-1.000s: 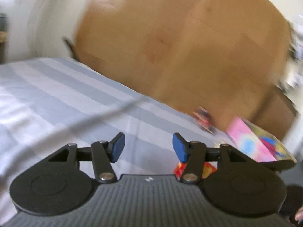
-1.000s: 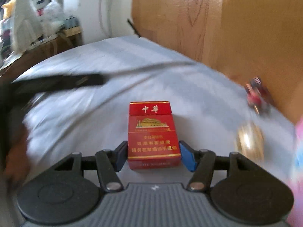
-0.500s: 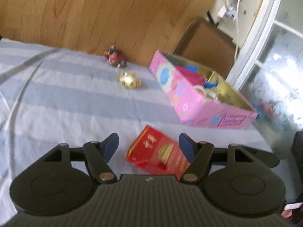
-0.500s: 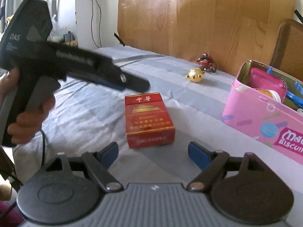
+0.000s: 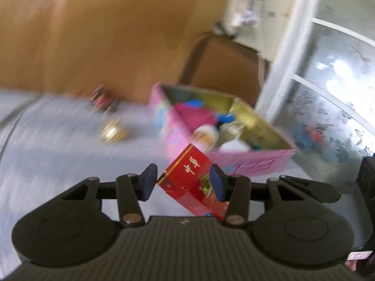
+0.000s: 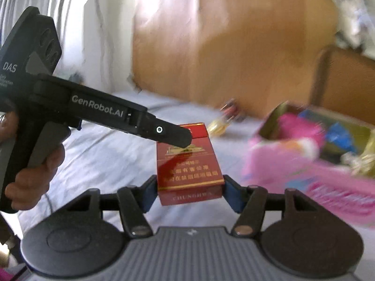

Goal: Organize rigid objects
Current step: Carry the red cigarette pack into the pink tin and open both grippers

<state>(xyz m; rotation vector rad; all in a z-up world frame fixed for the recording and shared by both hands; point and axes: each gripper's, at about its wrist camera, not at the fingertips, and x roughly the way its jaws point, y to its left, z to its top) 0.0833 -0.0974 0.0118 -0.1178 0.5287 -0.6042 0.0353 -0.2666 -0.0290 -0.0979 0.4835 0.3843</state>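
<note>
Cig pack (image 6: 189, 164) clamped btwn right claw (image 6: 189, 193) pads, lifted.

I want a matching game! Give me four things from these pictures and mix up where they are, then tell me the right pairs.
Things:
1. red cigarette pack
2. gold ornament
3. pink toy
4. left tool

Places:
A. inside the pink biscuit box
B. lying on the striped sheet
C. between the right tool's pads
D. over the pack's top

Pairs: 1-C, 2-B, 3-A, 4-D
</note>
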